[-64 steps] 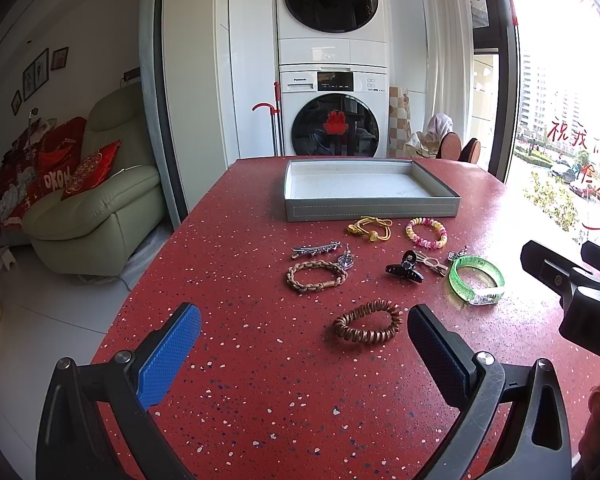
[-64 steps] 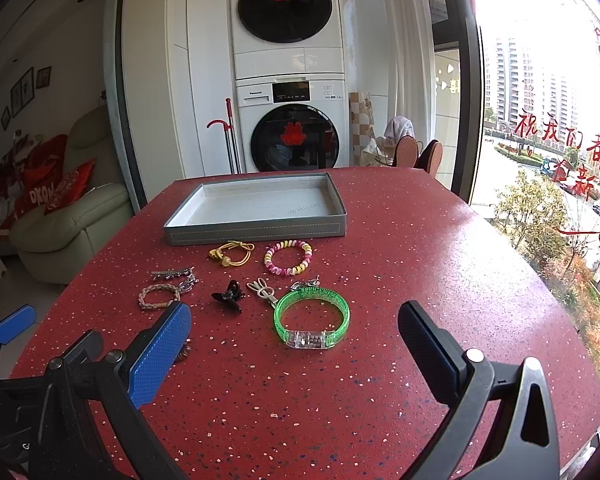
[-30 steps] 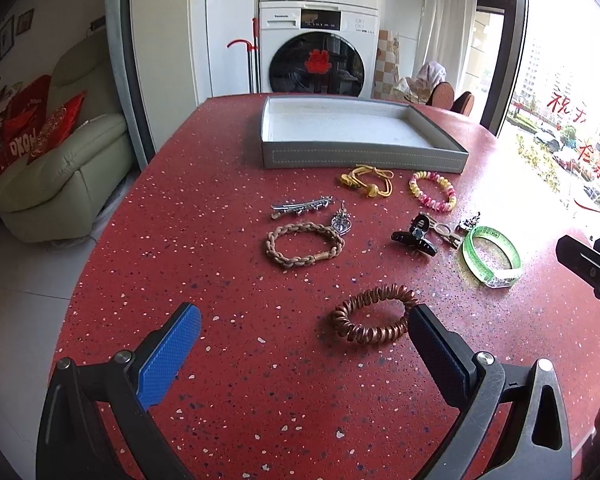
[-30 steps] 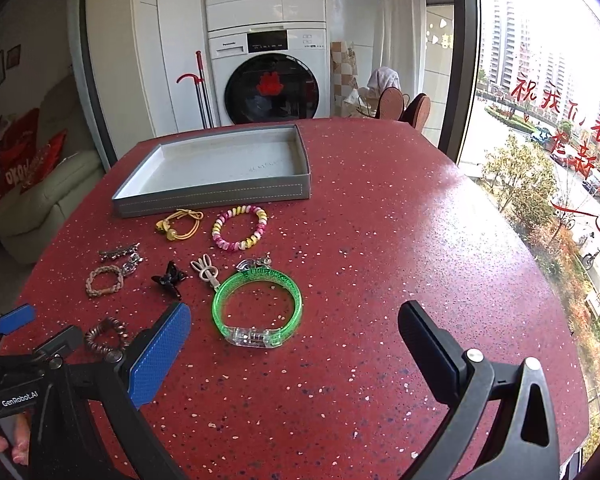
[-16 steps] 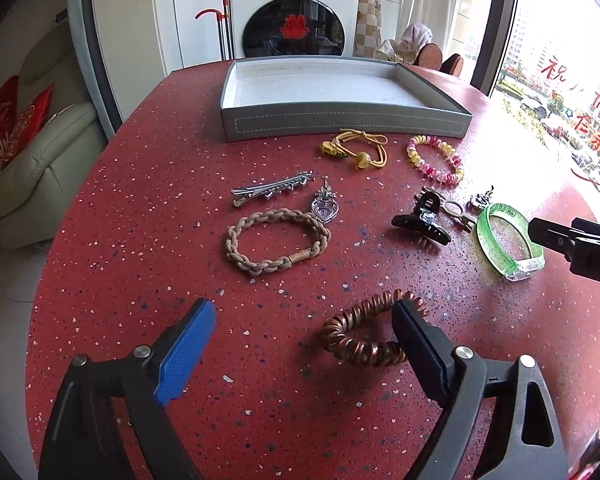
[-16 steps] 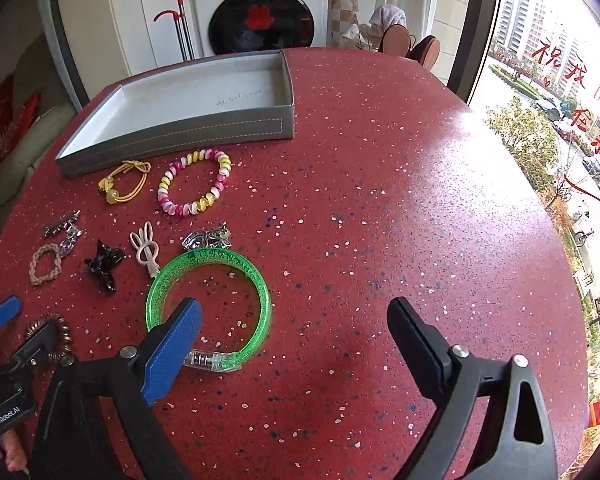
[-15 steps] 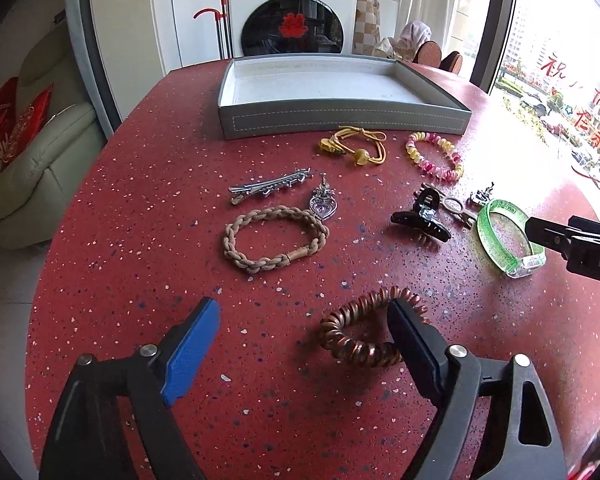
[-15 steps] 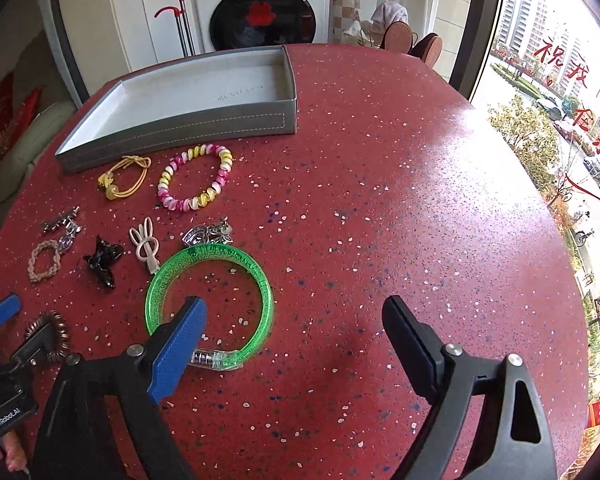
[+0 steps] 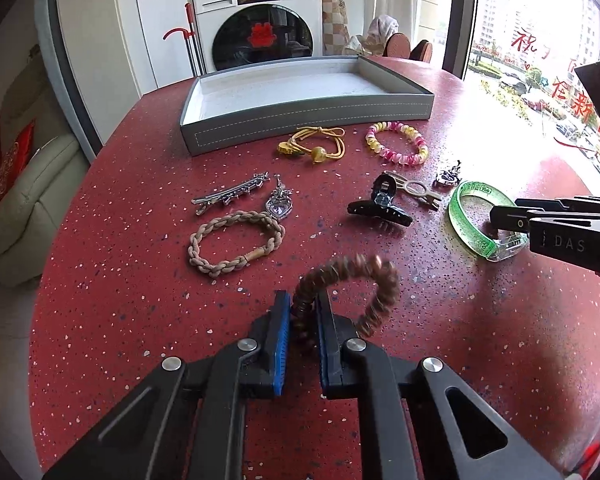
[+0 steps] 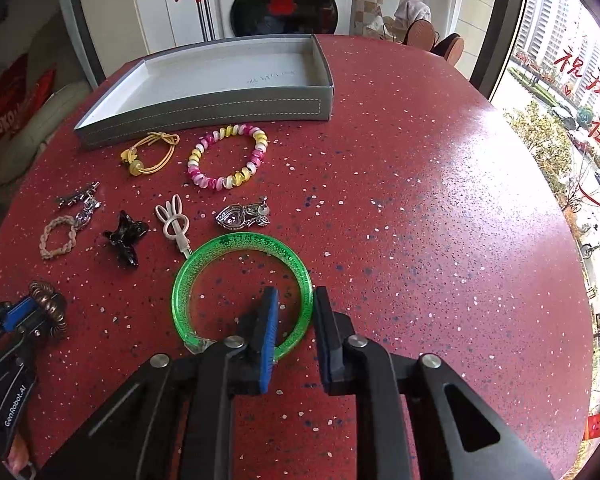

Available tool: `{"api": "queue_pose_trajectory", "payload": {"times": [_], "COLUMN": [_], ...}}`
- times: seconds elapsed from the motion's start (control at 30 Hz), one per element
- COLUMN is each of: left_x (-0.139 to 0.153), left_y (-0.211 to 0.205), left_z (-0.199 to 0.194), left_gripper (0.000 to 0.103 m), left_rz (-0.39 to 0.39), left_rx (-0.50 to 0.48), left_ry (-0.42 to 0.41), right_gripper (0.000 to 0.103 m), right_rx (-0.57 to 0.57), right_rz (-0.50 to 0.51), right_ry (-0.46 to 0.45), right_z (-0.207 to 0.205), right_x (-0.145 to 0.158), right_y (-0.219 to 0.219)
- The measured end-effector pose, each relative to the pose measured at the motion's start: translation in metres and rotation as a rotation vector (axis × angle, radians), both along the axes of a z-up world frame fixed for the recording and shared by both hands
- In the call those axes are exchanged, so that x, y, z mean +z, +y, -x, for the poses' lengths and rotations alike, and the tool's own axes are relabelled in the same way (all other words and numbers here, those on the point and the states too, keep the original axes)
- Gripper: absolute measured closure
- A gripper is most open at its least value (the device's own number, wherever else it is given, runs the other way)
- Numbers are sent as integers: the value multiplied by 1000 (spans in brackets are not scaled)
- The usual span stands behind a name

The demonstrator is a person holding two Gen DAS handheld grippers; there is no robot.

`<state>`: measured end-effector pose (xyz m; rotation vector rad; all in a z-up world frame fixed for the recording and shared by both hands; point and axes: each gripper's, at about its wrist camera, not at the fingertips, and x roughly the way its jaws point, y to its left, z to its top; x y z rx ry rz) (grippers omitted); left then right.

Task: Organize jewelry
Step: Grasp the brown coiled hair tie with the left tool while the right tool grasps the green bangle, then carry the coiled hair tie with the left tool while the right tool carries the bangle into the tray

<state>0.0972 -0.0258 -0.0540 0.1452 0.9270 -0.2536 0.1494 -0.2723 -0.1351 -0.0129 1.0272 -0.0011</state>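
Observation:
My left gripper (image 9: pixel 303 306) is shut on a brown coiled hair tie (image 9: pixel 354 280), which looks lifted and blurred; it also shows in the right wrist view (image 10: pixel 50 306). My right gripper (image 10: pixel 295 308) is closed around the near rim of a green translucent bangle (image 10: pixel 204 264) that lies on the red table; the rim sits between the fingers. The bangle also shows in the left wrist view (image 9: pixel 466 226). A grey empty tray (image 9: pixel 300 118) stands at the back, also in the right wrist view (image 10: pixel 204 110).
On the red speckled table (image 10: pixel 420 200) lie a yellow hair tie (image 9: pixel 314 146), a pink-yellow bead bracelet (image 9: pixel 396 144), a silver clip (image 9: pixel 230 194), a heart pendant (image 9: pixel 279 206), a braided beige bracelet (image 9: pixel 234 248), a black claw clip (image 9: pixel 380 206), a rabbit clip (image 10: pixel 174 222).
Both grippers dropped toward the table and shut: the left one closed on the brown coiled hair tie and raised it, the right one closed around the green bangle's rim.

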Motion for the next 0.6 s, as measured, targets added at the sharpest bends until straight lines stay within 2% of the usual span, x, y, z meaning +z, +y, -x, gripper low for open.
{"api": "queue_pose_trajectory", "payload": {"times": [0.07,0.13,0.33,0.6], "left_x": [1,1,8,44], "left_y": [4,10,24,32], "left_z": [-3,-4,-5,-25], "left_gripper": [73,73,73,73], "left_rz": [47,87,136,203], "left_rx": [-3,4,11,3], "left_ry": [15,32,45,31], "right_gripper": [95,95,95,95], "right_rx": [0,-4,-1,11], "right_rz": [-15,-52,-102,-170], "right_ry": [-2,-7,-34,-78], "right_z": [0,0,-1,-23], "right_x": [0,1,16,57], "right_y": [-2,-6,-16,-20]}}
